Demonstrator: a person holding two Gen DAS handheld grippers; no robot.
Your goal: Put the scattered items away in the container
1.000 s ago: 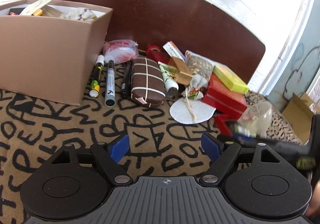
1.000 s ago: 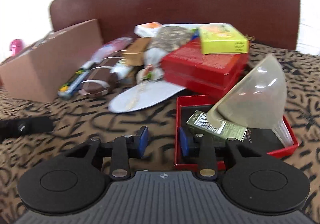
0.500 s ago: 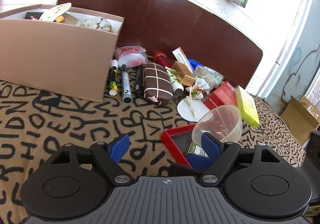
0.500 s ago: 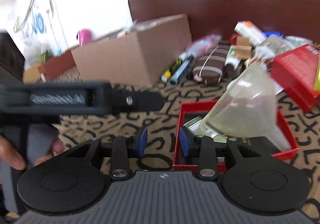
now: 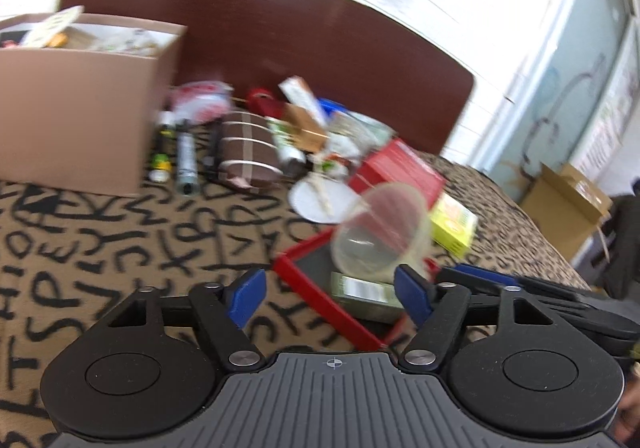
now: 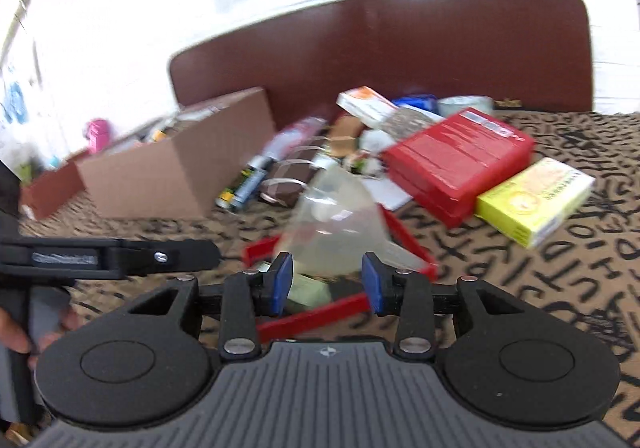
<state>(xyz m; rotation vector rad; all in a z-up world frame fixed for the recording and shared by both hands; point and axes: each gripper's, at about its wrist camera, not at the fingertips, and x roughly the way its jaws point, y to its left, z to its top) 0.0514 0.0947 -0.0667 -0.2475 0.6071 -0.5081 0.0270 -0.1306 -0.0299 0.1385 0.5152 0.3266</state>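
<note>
I see a clear plastic funnel [image 6: 334,224] lying tilted in a shallow red tray [image 6: 312,318], on top of a small green packet [image 5: 366,294]. The tray sits on a tan cloth with black letters [image 5: 100,244].

My right tongs [image 6: 326,282] are just in front of the funnel. Their blue pads [image 6: 280,280] are apart and opening more. The thin end of the funnel looks to be near the gap, but the pads do not press on it. My left tongs [image 5: 330,296] are wide apart and closing a bit. The corner of the red tray and the green packet show between them, lower down, and nothing is pinched.

Just beside the tray, a yellow-green box [image 6: 534,200] lies on the cloth. It touches a flat red box [image 6: 456,156]. Behind them is a messy pile: a white round paper [image 5: 322,198], a brown pouch with white stripes [image 5: 246,154], some marker pens [image 5: 186,156] and small packs.

The brown cardboard box [image 5: 80,120] stands to the left of the pile, right next to the pens. It has some things in it. A dark brown headboard [image 6: 440,44] stands behind all of it.

In the right view I can see the left tool's black handle [image 6: 108,258] and a hand [image 6: 16,332] on it.
</note>
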